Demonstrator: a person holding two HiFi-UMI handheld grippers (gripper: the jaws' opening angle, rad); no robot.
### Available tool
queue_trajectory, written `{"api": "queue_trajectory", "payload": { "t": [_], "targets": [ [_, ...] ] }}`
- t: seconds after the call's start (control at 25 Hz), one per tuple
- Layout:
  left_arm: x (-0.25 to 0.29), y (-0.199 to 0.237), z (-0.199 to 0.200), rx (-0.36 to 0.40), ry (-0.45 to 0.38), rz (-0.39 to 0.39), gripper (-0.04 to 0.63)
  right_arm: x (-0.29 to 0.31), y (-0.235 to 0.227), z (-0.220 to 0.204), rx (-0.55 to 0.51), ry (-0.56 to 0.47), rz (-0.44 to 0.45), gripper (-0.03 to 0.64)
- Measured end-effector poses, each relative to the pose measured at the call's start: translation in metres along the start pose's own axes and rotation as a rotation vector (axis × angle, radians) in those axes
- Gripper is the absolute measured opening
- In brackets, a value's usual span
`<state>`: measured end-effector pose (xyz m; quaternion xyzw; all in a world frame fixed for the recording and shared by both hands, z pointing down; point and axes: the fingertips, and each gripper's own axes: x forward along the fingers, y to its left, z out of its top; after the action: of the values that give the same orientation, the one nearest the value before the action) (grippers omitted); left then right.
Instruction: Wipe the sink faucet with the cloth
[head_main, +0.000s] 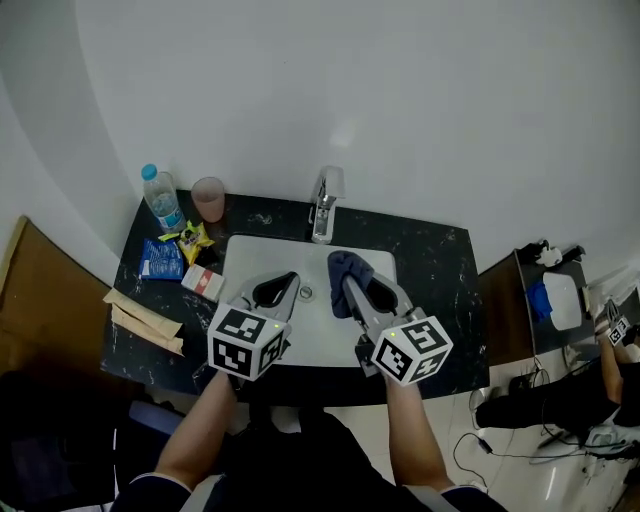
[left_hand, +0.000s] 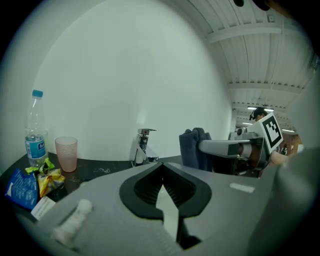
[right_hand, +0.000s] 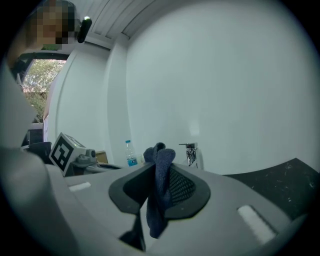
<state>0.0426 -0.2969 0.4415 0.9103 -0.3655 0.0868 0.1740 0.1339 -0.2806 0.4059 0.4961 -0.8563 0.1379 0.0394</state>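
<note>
A chrome faucet stands at the back of the white sink, set in a black speckled counter. My right gripper is shut on a dark blue cloth, held over the sink's right half, short of the faucet. The cloth hangs folded between the jaws, and the faucet shows beyond it. My left gripper hovers over the sink's left part, shut with nothing in it. In the left gripper view the faucet stands ahead and the cloth to the right.
On the counter's left are a water bottle, a pink cup, blue and yellow snack packets, a small white box and brown paper. A white wall rises right behind the faucet. A side table stands right.
</note>
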Motion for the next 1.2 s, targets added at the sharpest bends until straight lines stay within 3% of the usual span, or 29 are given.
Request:
{"api": "queue_trajectory", "payload": {
  "t": [0.32, 0.8, 1.0, 1.2],
  "targets": [
    [0.038, 0.003, 0.014, 0.023, 0.0, 0.115, 0.001, 0.007, -0.06, 0.0, 0.028, -0.011, 0.066, 0.071],
    [0.057, 0.028, 0.005, 0.031, 0.064, 0.115, 0.001, 0.069, -0.114, -0.014, 0.167, 0.011, -0.015, 0.072],
    [0.068, 0.03, 0.004, 0.038, 0.074, 0.123, 0.002, 0.122, -0.147, -0.032, 0.352, 0.09, -0.031, 0.072],
    [0.075, 0.038, 0.003, 0.031, 0.079, 0.155, 0.002, 0.166, -0.162, -0.054, 0.291, 0.215, -0.083, 0.072]
  ]
}}
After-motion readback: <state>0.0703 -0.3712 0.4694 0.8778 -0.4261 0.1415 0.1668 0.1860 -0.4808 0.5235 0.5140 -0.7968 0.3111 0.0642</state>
